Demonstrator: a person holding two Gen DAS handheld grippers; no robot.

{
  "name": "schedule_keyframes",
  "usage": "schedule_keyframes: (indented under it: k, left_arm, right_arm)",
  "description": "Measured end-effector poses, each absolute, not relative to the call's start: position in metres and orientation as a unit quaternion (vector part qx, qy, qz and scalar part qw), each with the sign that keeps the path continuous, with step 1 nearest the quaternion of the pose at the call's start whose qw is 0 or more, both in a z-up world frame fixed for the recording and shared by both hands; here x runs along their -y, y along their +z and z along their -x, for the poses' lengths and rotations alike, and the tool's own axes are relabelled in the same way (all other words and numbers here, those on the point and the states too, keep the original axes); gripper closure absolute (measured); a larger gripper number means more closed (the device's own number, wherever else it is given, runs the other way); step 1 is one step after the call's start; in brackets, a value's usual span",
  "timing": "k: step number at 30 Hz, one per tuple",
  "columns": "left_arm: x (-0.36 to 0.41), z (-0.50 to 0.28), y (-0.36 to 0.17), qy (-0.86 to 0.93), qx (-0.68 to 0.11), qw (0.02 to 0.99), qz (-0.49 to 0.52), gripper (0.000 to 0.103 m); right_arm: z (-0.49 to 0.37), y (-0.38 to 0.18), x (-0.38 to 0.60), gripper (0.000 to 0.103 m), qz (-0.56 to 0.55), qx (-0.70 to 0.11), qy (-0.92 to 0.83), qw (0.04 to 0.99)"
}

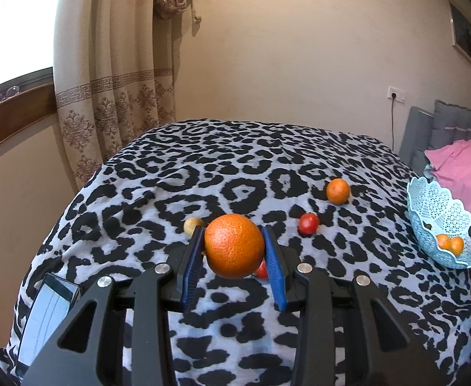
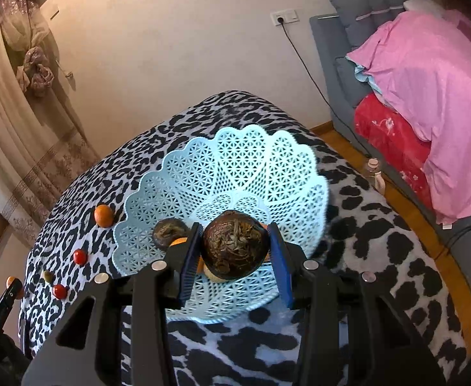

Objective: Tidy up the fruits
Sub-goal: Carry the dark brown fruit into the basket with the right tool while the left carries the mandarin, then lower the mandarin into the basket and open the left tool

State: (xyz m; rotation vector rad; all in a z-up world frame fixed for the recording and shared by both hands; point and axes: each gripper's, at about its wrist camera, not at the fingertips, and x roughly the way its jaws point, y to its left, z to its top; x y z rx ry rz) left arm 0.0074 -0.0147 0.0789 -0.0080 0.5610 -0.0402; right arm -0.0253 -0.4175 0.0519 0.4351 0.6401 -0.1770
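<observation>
Blue pads, left gripper: clamped on a big orange, carried clear of the cloth.
Blue pads, right gripper: closed on a dark brown fruit (wrinkled, with dry fibres on top), held over the basket's bowl.
Basket: pale blue lattice, on the leopard-print cloth; it already holds another dark fruit and some orange ones, partly hidden behind the fingers.
Left on the cloth: a smaller orange, a red fruit, a yellowish one just behind the left finger, and a second red one peeking out under the held orange.
Progress: I judge roughly halfway; a few fruits are in, two are in the jaws, four wait.
Next: probably release the brown fruit into the basket, then bring the orange across.
</observation>
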Motion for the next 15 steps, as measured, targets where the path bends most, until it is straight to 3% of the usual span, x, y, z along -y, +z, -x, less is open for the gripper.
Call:
schedule_keyframes:
  k: [15]
  left_arm:
    - [0.052, -0.003, 0.083, -0.049, -0.276, 0.959, -0.023, 0.066]
  right_arm:
    - [0.037, 0.052, 0.427, 0.058, -0.219, -0.297, -0.087, 0.925]
